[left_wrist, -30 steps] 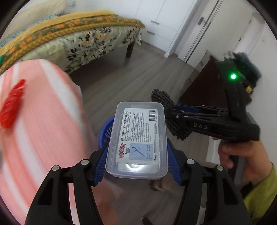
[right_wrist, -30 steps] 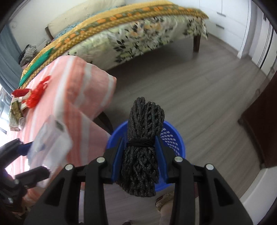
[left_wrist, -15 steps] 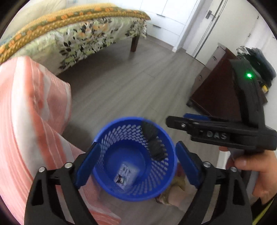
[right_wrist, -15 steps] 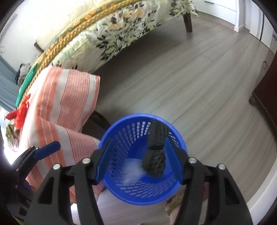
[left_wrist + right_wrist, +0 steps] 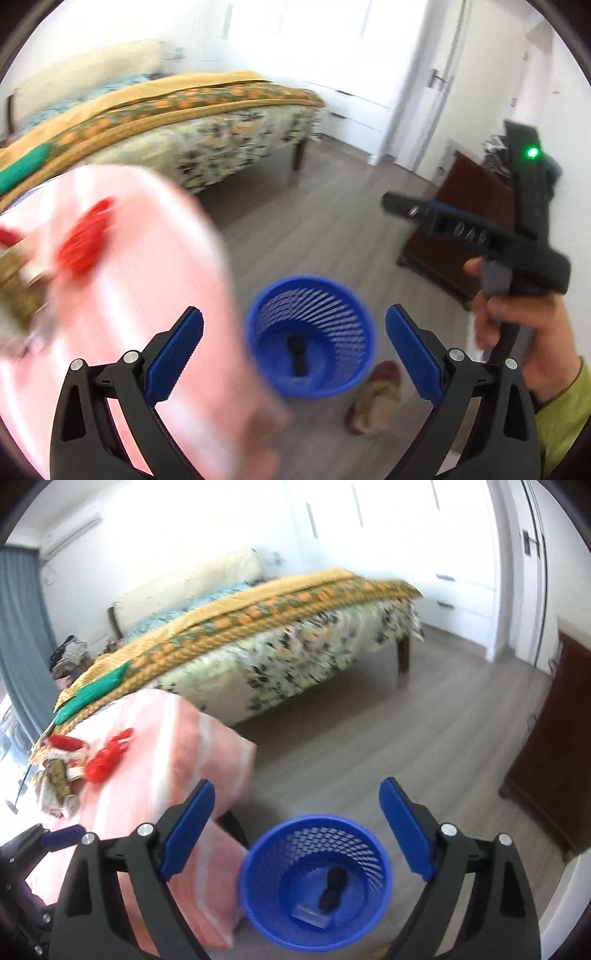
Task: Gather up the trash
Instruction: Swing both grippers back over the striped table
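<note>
Jaws of the left gripper [image 5: 294, 347] are opening wide with nothing between the blue pads; the right gripper [image 5: 297, 827] is likewise opening and empty. Below both sits the blue basket [image 5: 258, 904] on the wood floor, just beside the pink striped cloth [image 5: 192, 746] draped over a table. Inside the basket lie a dark rope bundle [image 5: 334, 884] and a clear plastic box [image 5: 310, 912], so those pieces look collected.

More trash waits on the cloth: a red crumpled wrapper [image 5: 107, 758] and a heap of paper scraps [image 5: 59, 782] near the far edge, well apart from the basket.

Risks from here are mostly about the reach. Scraps in a loose heap may slip from a pinch, or only one may come away. A low sweep could snag the cloth and drag everything off. The basket looks light, so a knock from a finger [image 5: 402, 830] could tip it. In the left view the scene is blurred, so exact gaps there cannot be told.
</note>
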`<state>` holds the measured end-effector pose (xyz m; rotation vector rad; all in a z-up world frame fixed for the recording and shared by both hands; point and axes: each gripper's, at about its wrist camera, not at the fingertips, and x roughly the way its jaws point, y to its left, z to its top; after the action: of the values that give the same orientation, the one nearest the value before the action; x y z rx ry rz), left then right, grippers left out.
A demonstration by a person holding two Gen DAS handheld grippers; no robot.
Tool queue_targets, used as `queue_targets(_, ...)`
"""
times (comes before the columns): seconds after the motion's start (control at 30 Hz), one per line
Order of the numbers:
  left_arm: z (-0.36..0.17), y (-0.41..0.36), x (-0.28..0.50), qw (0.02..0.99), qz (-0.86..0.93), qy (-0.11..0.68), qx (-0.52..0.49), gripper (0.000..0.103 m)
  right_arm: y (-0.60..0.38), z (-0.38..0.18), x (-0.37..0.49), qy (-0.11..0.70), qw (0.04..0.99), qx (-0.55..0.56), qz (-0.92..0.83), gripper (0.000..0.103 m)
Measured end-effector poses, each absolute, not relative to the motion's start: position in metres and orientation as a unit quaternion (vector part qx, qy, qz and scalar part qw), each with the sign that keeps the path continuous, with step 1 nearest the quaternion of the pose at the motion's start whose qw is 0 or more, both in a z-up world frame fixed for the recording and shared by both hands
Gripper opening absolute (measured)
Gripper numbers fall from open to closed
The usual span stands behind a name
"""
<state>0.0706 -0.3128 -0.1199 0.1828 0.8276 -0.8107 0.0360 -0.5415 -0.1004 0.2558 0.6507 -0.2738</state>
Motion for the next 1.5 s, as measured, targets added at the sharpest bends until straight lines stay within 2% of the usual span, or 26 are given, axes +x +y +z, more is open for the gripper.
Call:
queue_targets(0.2, -0.130, -0.212, 0.067, 0.861, -0.284, 0.405, 0.113, 0.098, -0.436, -0.110, 0.056, 0.334, 0.938, 0.067, -0.056, 0.088)
queue_targets(0.43, -0.137, -0.109, 0.097, 0.894, -0.157, 0.408, 0.098, 0.098, -0.315, -0.137, 0.084, 0.367, 0.929, 0.005, 0.041, 0.088)
queue_targets(0.63, -0.150, -0.049, 0.128, 0.898, -0.104, 0.420, 0.080, 0.098, -0.267, -0.158, 0.111, 0.390, 0.918, -0.018, 0.068, 0.088)
queue_targets(0.77, -0.153, -0.034, 0.139, 0.887, -0.116, 0.444, 0.043, 0.098, -0.260, -0.170, 0.124, 0.400, 0.914, -0.021, 0.064, 0.088)
queue_targets(1.2, -0.164, -0.039, 0.135, 0.883, -0.108, 0.453, 0.063, 0.098, -0.258, -0.177, 0.124, 0.411, 0.909, -0.031, 0.064, 0.089)
queue_targets(1.37, -0.160, -0.028, 0.135, 0.885, -0.114, 0.450, 0.037, 0.098, -0.258, -0.177, 0.124, 0.411, 0.909, -0.030, 0.065, 0.089)
queue_targets(1.5, -0.140, 0.007, 0.159, 0.901, -0.111, 0.418, 0.028, 0.098, -0.258, -0.177, 0.124, 0.411, 0.909, -0.032, 0.062, 0.089)
